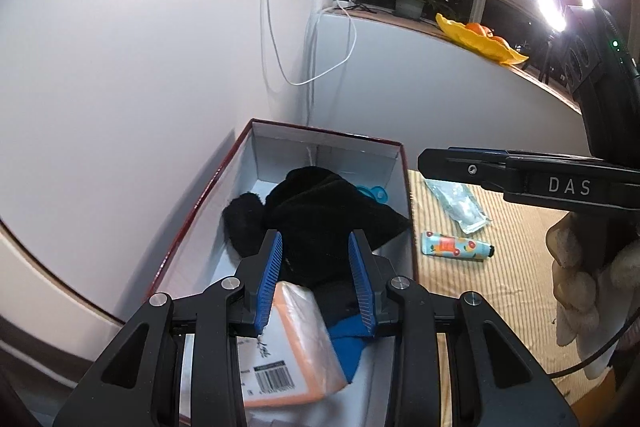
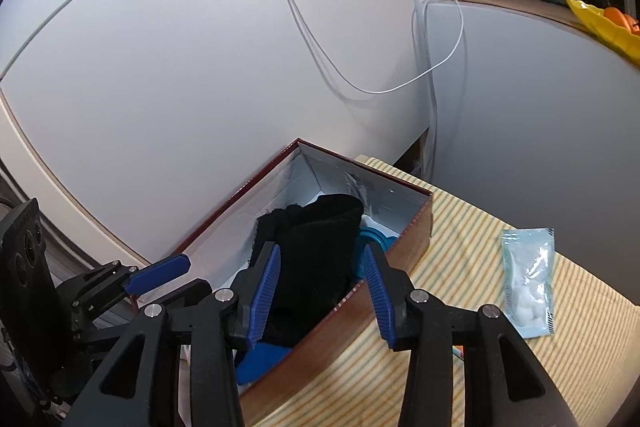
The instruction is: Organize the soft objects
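Both tools are over the red-rimmed box [image 1: 404,195], which sits on the striped desk [image 2: 472,259] against the wall. Left tool [image 1: 316,275]: jaws spread wide, nothing between the blue pads, hanging above the black fleece cloth [image 1: 320,211] that lies bunched in the middle of the box. Right tool [image 2: 324,291]: also wide open and empty, straddling the box's near wall, with one pad over the cloth and the other outside over the desk. Already in the box: the cloth, a blue fabric piece [image 1: 348,343] under it at the near end, an orange-edged plastic packet [image 1: 292,339] with a barcode label, and something teal [image 1: 370,193] at the far end (can't tell what it is). Still out on the desk: a clear bag of cotton balls [image 2: 528,287] and a floral hand-cream tube [image 1: 456,246], both just beside the box. My read is that the bag is the next soft item, and the tube may not count as soft. Risks: the right tool is so close to the box wall that a drop or a swing toward the bag could clip the rim and shove or tip the light cardboard box. The bag is flat and slick, so a pinch on the film alone could slip or only drag it across the cloth cover. The fleece is piled near rim height, so anything dropped on top may slide off over the side. The two tools are close together, so a collision is possible if both move in at once.
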`<state>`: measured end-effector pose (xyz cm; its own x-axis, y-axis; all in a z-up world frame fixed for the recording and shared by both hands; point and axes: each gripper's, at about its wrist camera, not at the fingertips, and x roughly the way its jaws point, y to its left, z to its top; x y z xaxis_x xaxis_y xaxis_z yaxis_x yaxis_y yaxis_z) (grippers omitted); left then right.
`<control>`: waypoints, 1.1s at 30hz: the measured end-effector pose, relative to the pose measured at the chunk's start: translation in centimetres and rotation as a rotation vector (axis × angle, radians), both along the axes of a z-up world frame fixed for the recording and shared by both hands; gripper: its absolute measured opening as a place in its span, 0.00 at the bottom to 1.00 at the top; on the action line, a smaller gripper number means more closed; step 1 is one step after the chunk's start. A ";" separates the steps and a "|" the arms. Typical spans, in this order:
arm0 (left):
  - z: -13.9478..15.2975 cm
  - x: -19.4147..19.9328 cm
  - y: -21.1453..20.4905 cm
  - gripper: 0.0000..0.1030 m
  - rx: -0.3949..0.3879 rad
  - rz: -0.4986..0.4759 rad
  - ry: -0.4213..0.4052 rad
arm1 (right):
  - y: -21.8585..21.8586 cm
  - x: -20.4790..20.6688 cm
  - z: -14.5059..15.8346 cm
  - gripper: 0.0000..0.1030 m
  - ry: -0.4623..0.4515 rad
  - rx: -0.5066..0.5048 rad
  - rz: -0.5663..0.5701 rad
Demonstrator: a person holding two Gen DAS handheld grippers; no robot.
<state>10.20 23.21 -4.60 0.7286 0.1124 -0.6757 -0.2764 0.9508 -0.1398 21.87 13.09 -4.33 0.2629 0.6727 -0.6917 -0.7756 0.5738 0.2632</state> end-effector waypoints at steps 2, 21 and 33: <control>0.2 -0.2 -0.4 0.32 0.000 -0.006 -0.005 | -0.7 -0.1 0.2 0.45 -0.005 0.004 -0.007; 1.8 -0.1 -10.2 0.53 -0.050 -0.191 -0.060 | -14.1 2.9 0.4 0.48 -0.017 -0.016 -0.164; -1.1 6.0 -14.7 0.53 -0.091 -0.241 0.063 | -18.6 7.6 -2.2 0.48 0.084 -0.050 -0.201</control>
<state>16.20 8.54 -5.66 0.6833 -0.1229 -0.7197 -0.0543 0.9745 -0.2179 29.52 -5.53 -6.55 0.3281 0.5768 -0.7481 -0.6210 0.7285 0.2893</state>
